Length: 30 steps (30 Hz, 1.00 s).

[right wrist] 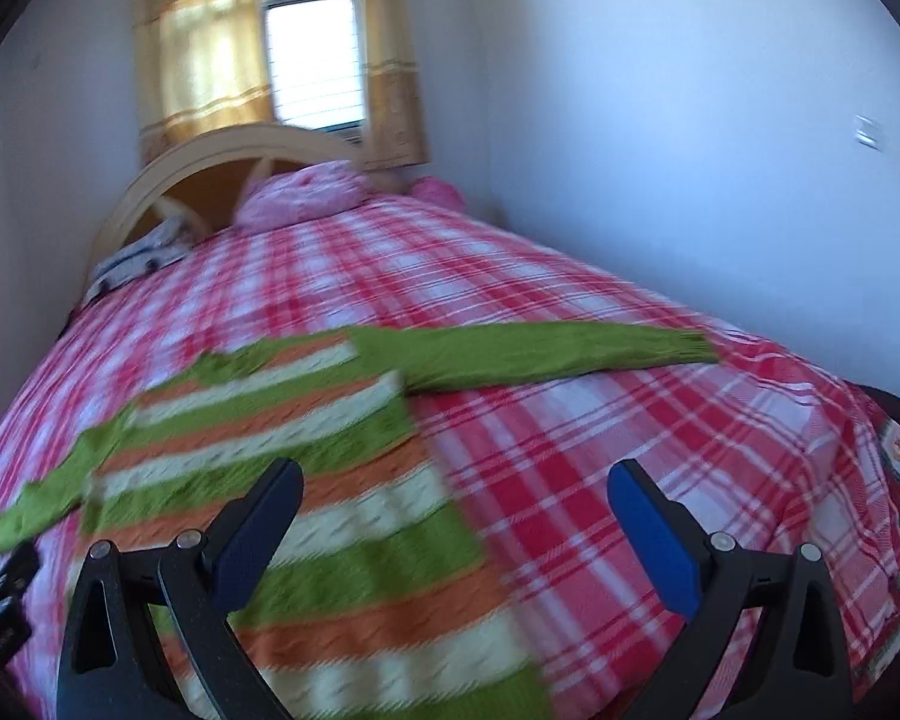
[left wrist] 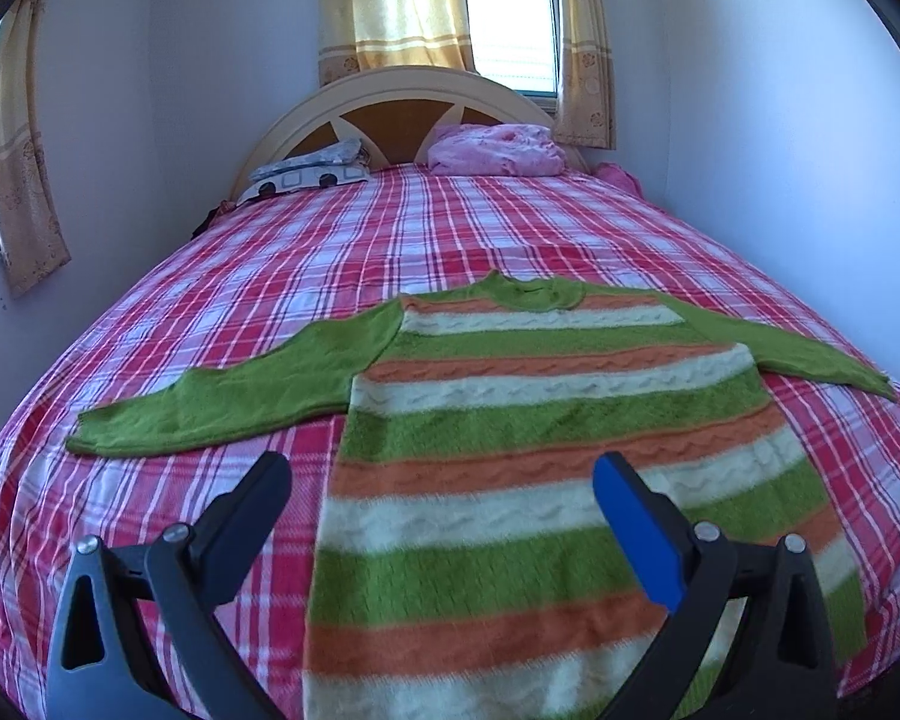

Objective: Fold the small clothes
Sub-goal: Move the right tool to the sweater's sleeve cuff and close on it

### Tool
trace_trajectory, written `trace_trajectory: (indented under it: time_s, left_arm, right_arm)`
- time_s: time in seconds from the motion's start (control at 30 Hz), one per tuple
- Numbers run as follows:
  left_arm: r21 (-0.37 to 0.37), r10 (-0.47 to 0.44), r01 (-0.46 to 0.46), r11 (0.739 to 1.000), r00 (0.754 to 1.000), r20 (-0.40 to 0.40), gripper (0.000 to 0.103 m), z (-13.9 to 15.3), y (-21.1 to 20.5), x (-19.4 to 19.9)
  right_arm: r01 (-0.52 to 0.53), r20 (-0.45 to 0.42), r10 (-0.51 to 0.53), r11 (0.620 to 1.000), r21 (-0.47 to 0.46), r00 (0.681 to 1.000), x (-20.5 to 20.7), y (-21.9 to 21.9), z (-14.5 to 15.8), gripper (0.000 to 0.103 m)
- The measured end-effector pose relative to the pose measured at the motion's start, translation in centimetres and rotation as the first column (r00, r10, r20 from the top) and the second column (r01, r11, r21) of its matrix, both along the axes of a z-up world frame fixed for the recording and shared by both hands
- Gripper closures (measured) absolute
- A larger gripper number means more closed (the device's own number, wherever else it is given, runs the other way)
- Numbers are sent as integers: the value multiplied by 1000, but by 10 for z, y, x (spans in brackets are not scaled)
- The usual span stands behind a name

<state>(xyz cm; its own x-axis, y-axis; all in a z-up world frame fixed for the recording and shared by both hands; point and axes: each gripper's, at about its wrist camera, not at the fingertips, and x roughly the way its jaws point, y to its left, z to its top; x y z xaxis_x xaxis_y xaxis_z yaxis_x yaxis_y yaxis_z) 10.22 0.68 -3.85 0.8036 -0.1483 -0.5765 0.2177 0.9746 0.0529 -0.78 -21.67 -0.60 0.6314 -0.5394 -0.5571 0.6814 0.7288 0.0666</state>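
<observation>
The green, orange and cream striped knit sweater (left wrist: 546, 420) lies flat on the red plaid bedspread (left wrist: 330, 252). My left gripper (left wrist: 444, 516) and right gripper (right wrist: 456, 516) hover unclenched above its hem; I should pinch each sleeve cuff squarely before folding inward.

The sweater (left wrist: 546, 420) is striped in bands of lime green, orange and cream, with plain green sleeves and a green collar. Under it the bedsheet (left wrist: 390, 228) is a red, pink and white plaid. The pillow (left wrist: 495, 150) by the headboard (left wrist: 390, 102) is pink; the headboard itself is cream with orange-brown panels. The curtains (left wrist: 390, 6) are yellow with darker tan bands. Each gripper's fingers (right wrist: 654, 534) carry blue pads on black frames
</observation>
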Motion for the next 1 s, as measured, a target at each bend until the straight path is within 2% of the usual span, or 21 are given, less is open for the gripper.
trace_trajectory:
  time_s: [0.07, 0.1, 0.13, 0.2, 0.27, 0.37, 0.43, 0.53, 0.6, 0.73, 1.0]
  left_arm:
    - [18, 3, -3, 1000, 1000, -6, 0, -4, -1, 16]
    - [35, 12, -11, 999, 1000, -6, 0, -8, -2, 26]
    - [48, 19, -18, 999, 1000, -7, 0, -11, -2, 33]
    - [67, 34, -32, 997, 999, -23, 0, -19, -4, 51]
    - [52, 47, -44, 998, 997, -58, 0, -29, -4, 68]
    - [30, 71, -69, 997, 992, -100, 0, -45, -3, 88]
    - [24, 85, -82, 996, 989, -118, 0, -55, -4, 96]
    - [45, 118, -113, 993, 983, -138, 0, -71, -5, 105]
    - [65, 136, -128, 990, 980, -148, 0, -79, -6, 110]
    - [63, 128, -118, 991, 975, -184, 0, -86, -7, 116]
    - [64, 132, -122, 990, 974, -185, 0, -85, -7, 119]
  right_arm:
    - [52, -9, -52, 997, 57, 999, 0, -44, -3, 10]
    - [70, -11, -70, 994, 89, 998, -2, -70, -6, 17]
    - [87, -10, -86, 990, 109, 996, -4, -90, -9, 29]
    - [141, -22, -139, 978, 151, 990, -9, -136, -16, 39]
    - [190, 3, -197, 947, 260, 980, -18, -190, -26, 39]
    - [259, 32, -303, 861, 439, 952, -35, -262, -48, 39]
    - [291, 11, -340, 823, 488, 940, -35, -296, -63, 50]
    - [377, -95, -374, 824, 422, 923, -19, -317, -75, 50]
    - [402, -127, -384, 827, 393, 915, -6, -324, -77, 50]
    - [415, -148, -388, 829, 376, 910, 13, -334, -84, 50]
    - [469, -183, -435, 851, 237, 882, 27, -326, -82, 50]
